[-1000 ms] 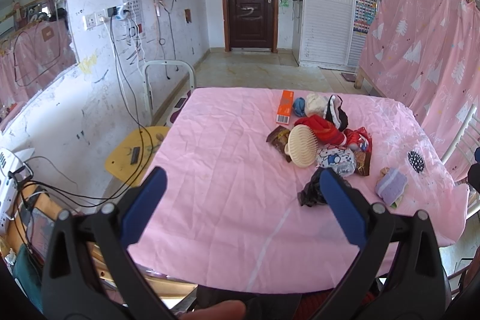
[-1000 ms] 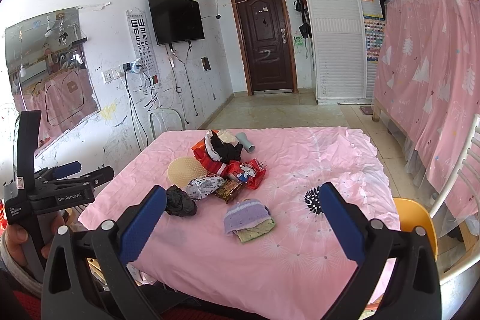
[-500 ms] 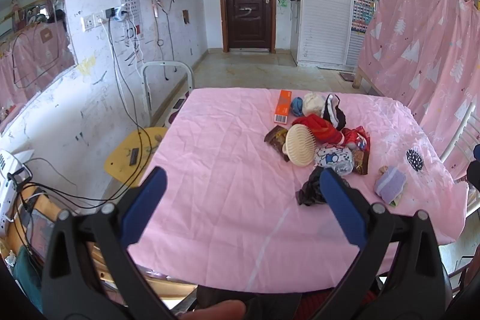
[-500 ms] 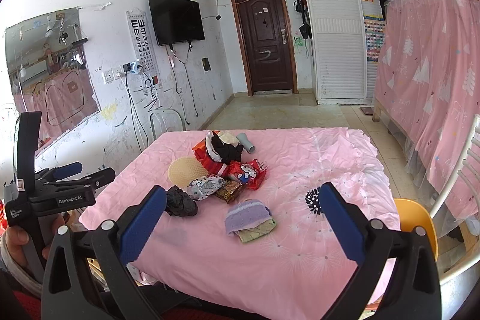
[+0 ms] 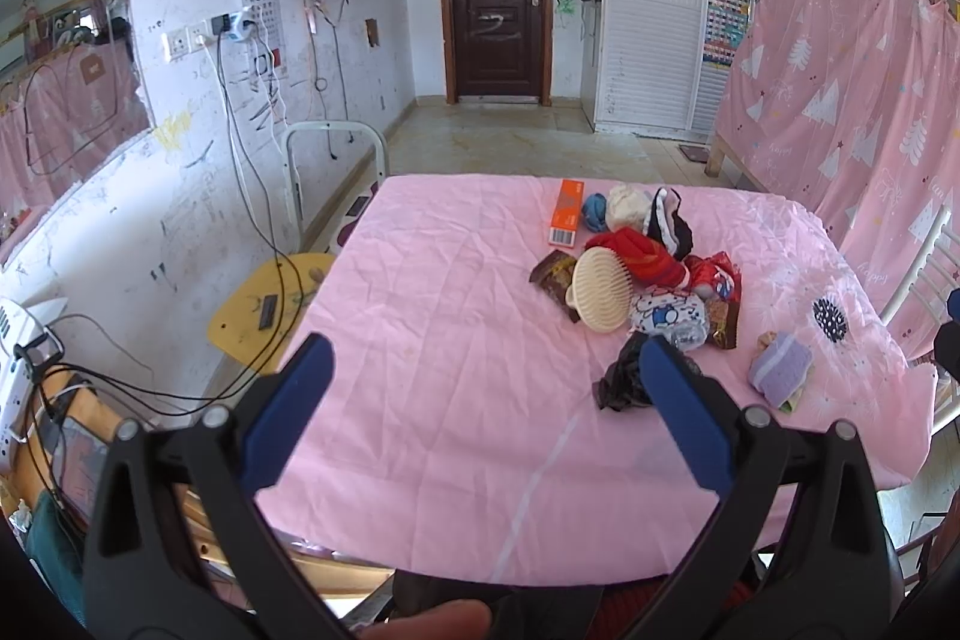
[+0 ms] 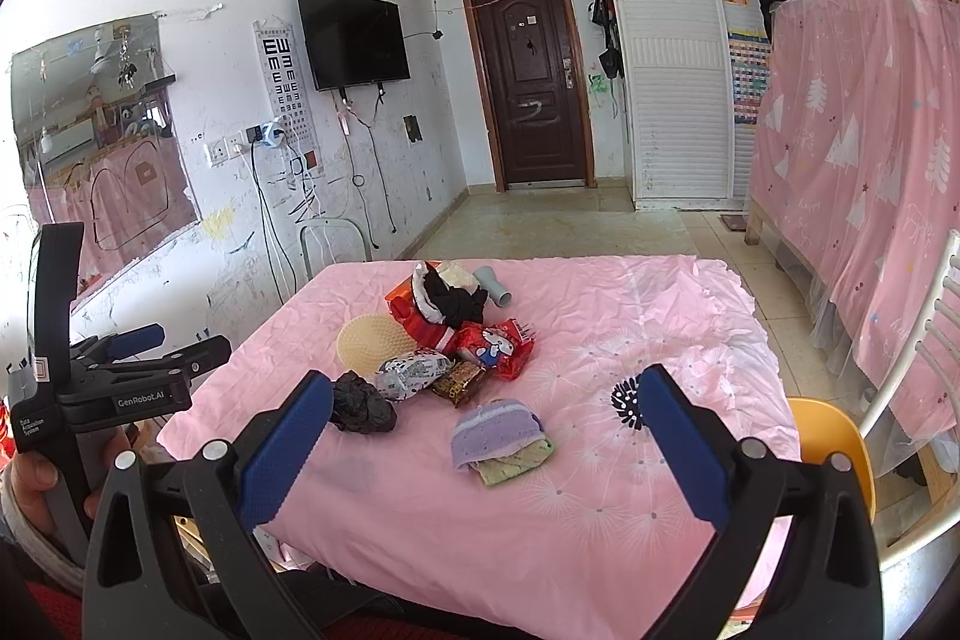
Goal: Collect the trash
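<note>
Both spread wide, gripping nothing: left claw (image 5: 486,406) beside black bag (image 5: 621,379), right claw (image 6: 486,436) above table (image 6: 630,520), behind purple cloth (image 6: 495,430).

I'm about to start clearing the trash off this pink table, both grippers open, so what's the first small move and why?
Probably ease the left gripper forward toward the crumpled black bag. It is the nearest piece of trash, lying apart from the pile on the pink table. Both it and the right gripper hang open and empty, short of the items.
</note>
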A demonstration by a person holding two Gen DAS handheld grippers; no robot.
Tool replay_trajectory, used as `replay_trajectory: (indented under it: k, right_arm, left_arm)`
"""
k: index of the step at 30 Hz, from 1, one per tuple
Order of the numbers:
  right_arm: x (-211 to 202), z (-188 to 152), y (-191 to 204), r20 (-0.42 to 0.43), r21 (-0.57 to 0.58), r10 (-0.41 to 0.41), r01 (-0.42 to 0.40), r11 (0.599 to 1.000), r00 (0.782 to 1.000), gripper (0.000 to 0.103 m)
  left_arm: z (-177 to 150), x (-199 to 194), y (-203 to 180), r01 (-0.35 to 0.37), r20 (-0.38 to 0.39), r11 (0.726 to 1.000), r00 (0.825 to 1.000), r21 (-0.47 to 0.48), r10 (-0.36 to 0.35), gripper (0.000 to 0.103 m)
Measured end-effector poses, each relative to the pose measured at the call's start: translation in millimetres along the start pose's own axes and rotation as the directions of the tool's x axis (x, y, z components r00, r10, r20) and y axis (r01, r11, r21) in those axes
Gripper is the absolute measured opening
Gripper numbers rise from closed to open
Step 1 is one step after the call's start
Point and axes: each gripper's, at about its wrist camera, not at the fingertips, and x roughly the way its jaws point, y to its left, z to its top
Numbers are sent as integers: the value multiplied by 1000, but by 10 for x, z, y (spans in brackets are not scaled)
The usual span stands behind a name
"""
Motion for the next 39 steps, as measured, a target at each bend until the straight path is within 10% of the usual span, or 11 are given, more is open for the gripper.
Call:
replay_trajectory:
  k: [26, 39]
  right_arm:
    - [53, -25, 5, -14, -2, -3, 3, 1000, 1000, 92]
    - [801, -398, -180, -202, -43, -90, 83, 996, 975, 92]
  left_arm:
    - [-41, -3, -32, 6, -8, 1000, 1000, 1, -6, 98]
    - [-113, 524, -422, 177, -156, 980, 974, 93, -161, 98]
